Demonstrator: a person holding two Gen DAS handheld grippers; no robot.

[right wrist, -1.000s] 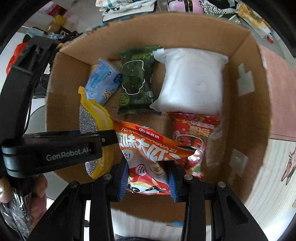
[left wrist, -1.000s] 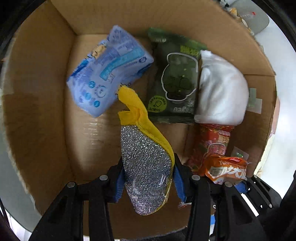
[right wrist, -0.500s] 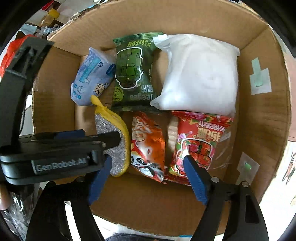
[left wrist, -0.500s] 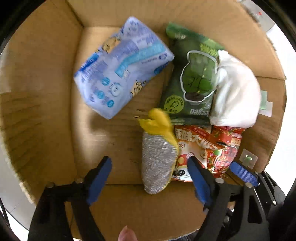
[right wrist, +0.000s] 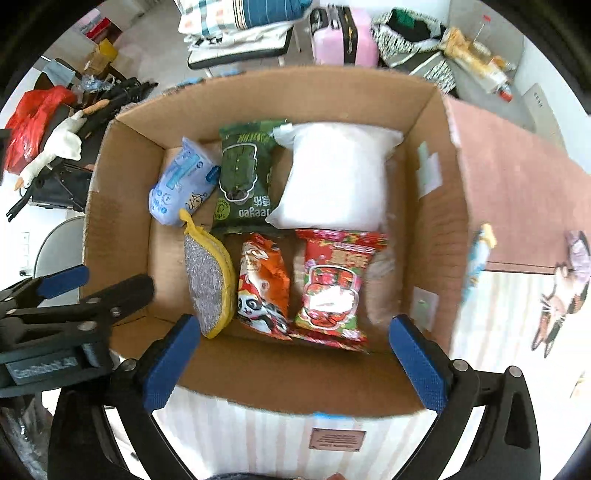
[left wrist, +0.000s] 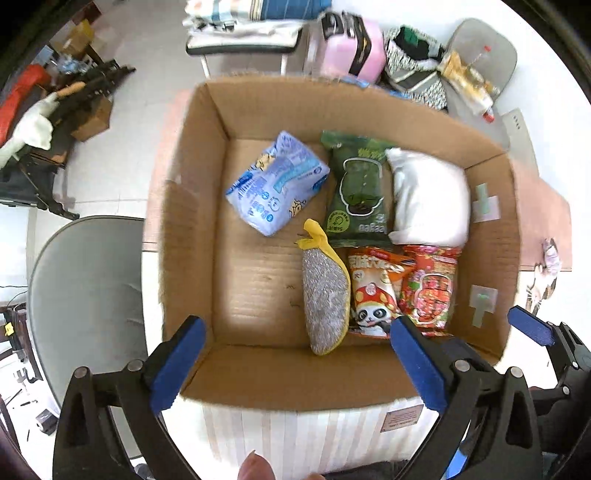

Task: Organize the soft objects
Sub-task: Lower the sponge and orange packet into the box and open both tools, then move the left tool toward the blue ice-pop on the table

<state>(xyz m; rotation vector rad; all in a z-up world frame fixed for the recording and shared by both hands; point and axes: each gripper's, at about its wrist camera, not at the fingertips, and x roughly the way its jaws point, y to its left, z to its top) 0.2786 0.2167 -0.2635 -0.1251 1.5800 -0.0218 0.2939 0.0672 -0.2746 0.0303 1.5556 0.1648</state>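
Observation:
An open cardboard box [left wrist: 192,221] [right wrist: 258,92] holds a blue tissue pack [left wrist: 273,184], a green snack pack [left wrist: 356,188], a white soft bag [left wrist: 428,195], a red snack bag [left wrist: 430,288], an orange panda snack bag [left wrist: 373,291] [right wrist: 262,288] and a silver-and-yellow scrub sponge [left wrist: 325,295] [right wrist: 208,280]. The sponge and the orange bag lie side by side against the near wall. My left gripper [left wrist: 297,325] hangs above the box's near edge, jaws opening, nothing between them. My right gripper [right wrist: 293,321] hovers likewise, jaws opening and empty.
The box stands on a white slatted surface [left wrist: 295,435] beside a pink mat [right wrist: 517,184]. A grey chair seat [left wrist: 85,295] is at the left. A pink case [left wrist: 351,48], folded cloths [right wrist: 236,18] and a goose plush [right wrist: 55,147] lie beyond the box.
Both grippers went from shut to wide open, letting go of the sponge and the orange bag, which now lie in the box. Both have risen out of the box.

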